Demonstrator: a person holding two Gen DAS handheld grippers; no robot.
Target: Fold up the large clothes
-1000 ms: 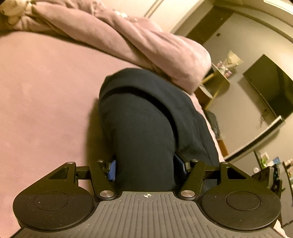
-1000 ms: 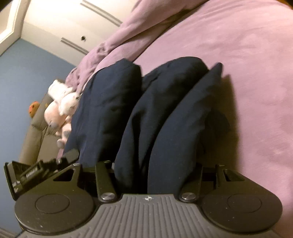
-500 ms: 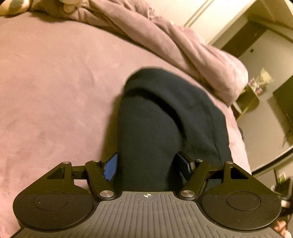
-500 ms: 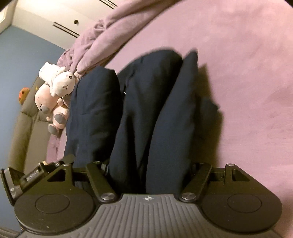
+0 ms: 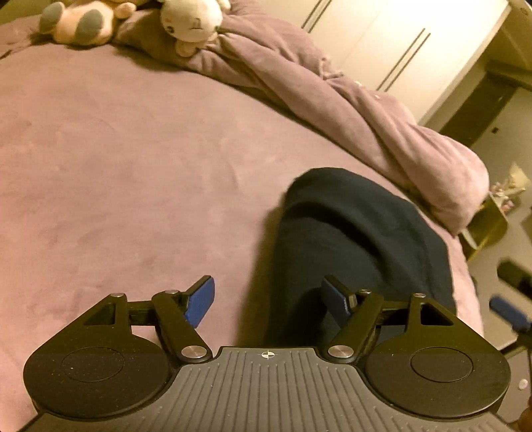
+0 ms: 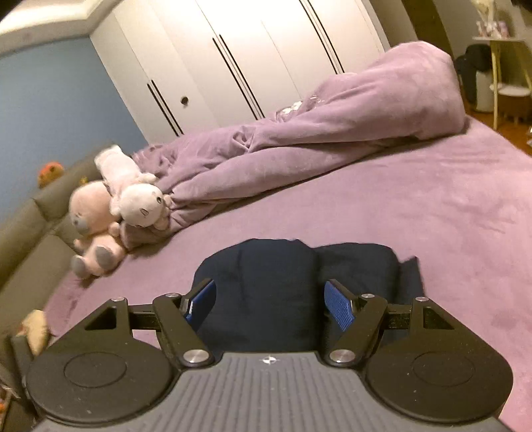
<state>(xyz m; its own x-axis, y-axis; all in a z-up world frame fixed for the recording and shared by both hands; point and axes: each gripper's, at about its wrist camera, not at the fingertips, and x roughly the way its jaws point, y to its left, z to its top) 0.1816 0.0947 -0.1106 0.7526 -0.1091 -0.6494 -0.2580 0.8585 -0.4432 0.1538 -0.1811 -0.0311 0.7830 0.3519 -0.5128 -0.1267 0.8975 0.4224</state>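
- Left tongs [image 5: 267, 300]: jaws are opening, blue pads spread wide. The left pad [image 5: 199, 302] stands over bare bedcover; the right pad [image 5: 335, 299] lies against the near end of the dark garment, though whether it touches cannot be told. Nothing is pinched between the pads.
- Right tongs [image 6: 267, 304]: jaws stand wide apart, with the blue pads [image 6: 339, 309] on either side of one fold of the garment. A visible gap separates the cloth from each pad, so nothing is gripped.
- Dark navy garment [image 5: 349, 239]: a folded bundle lying on the bed. In the left wrist view it runs from the tongs toward 1 o'clock, its rounded far end near the duvet. In the right wrist view [image 6: 266, 285] it lies directly ahead at 12 o'clock, showing two rounded lobes side by side, with a flatter part at 2 o'clock.
- Bed [image 5: 116, 166]: covered in a mauve plush sheet that bears the garment; the same surface fills the right half of the right wrist view [image 6: 449, 216].
- Duvet [image 6: 316, 139]: a crumpled mauve heap along the far edge of the bed, stretching from 11 to 1 o'clock in the right wrist view.
- Plush toys [image 6: 113, 206]: pink and white, heaped together at 10 o'clock at the duvet's end; in the left wrist view [image 5: 189, 20] they appear at 11 o'clock.
- Wardrobe [image 6: 249, 56]: white doors with dark vertical lines, behind the bed.
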